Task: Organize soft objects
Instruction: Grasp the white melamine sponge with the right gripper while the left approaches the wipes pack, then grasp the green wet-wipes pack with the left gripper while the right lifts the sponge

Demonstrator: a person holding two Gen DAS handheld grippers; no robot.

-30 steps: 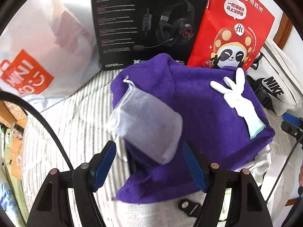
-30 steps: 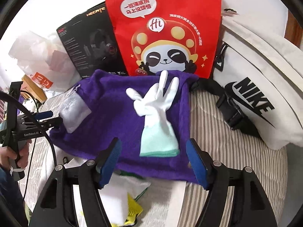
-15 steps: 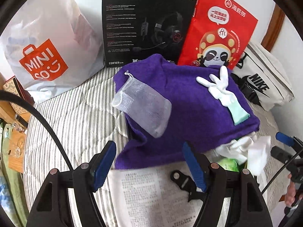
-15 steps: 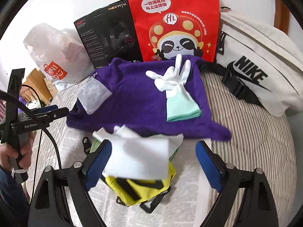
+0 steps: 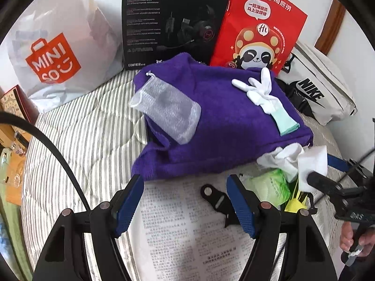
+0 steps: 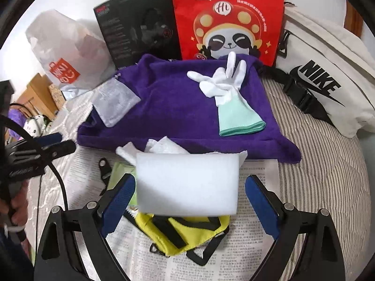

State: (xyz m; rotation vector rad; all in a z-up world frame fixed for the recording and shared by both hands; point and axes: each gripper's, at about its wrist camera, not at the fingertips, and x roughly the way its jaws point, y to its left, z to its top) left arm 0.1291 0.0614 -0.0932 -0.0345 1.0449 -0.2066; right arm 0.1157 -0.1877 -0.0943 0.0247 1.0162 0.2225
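Purple towel point(image 5: 218, 126): fleecy, spread on the striped bed point(image 5: 77, 140). On it, a rectangular mesh pouch point(image 5: 166, 112) and a smooth white glove point(image 6: 228, 91), long axis front-to-back, digits toward the red bag point(image 6: 227, 16). Left gripper point(image 5: 185, 201) fingers spread, empty. Right gripper point(image 6: 189, 199) fingers spread; rectangular white foam block point(image 6: 187, 185) lies between them, contact undeterminable.

A blurred white sponge point(image 6: 187, 185) is covering much of the yellow pouch point(image 6: 185, 236) and green packet point(image 6: 121, 175), the purple towel point(image 5: 211, 121) is hiding the lower edge of the red panda bag point(image 5: 255, 21), and the Nike bag point(image 6: 328, 70) is running off the right wrist view's edge.
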